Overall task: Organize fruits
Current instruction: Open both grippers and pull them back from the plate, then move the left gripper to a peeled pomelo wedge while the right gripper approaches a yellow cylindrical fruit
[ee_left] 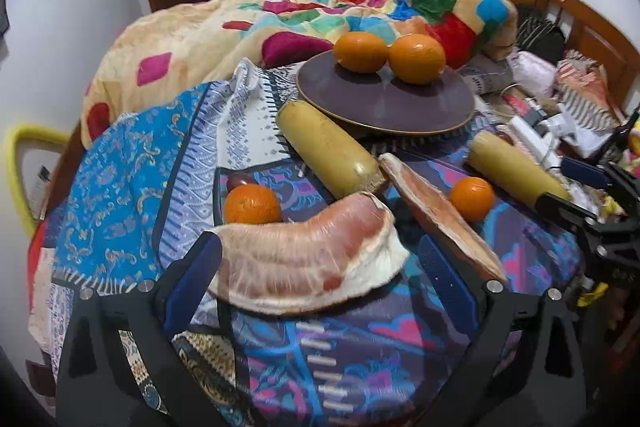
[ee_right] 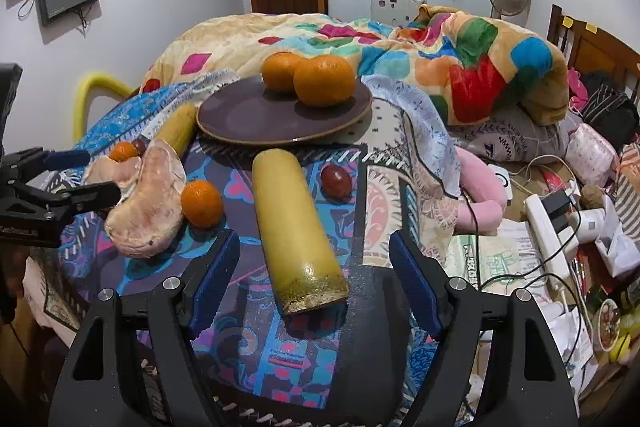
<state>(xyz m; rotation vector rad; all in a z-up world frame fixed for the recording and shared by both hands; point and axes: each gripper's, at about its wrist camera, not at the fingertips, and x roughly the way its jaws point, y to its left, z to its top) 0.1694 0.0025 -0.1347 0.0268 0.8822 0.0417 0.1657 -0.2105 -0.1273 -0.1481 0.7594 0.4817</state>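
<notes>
Purple-brown plate [ee_right: 248,119], set on the patterned cloth [ee_right: 288,347] that covers the bed: holds two oranges [ee_right: 324,79], touching each other, toward its far edge. These count as sorted; the rest of the plate is bare.

Still loose on the cloth, by my reckoning most of the job:
- near pomelo wedge [ee_left: 304,259], pink flesh up, lying between the spread jaws of the left gripper [ee_left: 320,267]; the pads flank it and do not press on it.
- second pomelo wedge [ee_left: 440,215], just beside the first, on edge.
- small orange [ee_left: 252,203], touching the far side of the near wedge.
- another small orange [ee_left: 472,198], just beside the second wedge.
- yellow cylinder, possibly husked corn or cane [ee_right: 296,223], lying lengthwise with its cut end between the spread jaws of the right gripper [ee_right: 316,287]; no contact that I can see.
- a second yellow cylinder [ee_left: 326,149], its far end against the plate rim.
- dark red fruit [ee_right: 337,179], small, near the first cylinder; one more of the kind shows beside the far small orange.

Neither gripper holds anything. Judged stage: both are lined up for a pick, the left on the wedge, the right on the cylinder.

Surroundings: a colourful blanket [ee_right: 460,67] heaped behind the plate, a power strip [ee_right: 548,227] and clutter to the right.
</notes>
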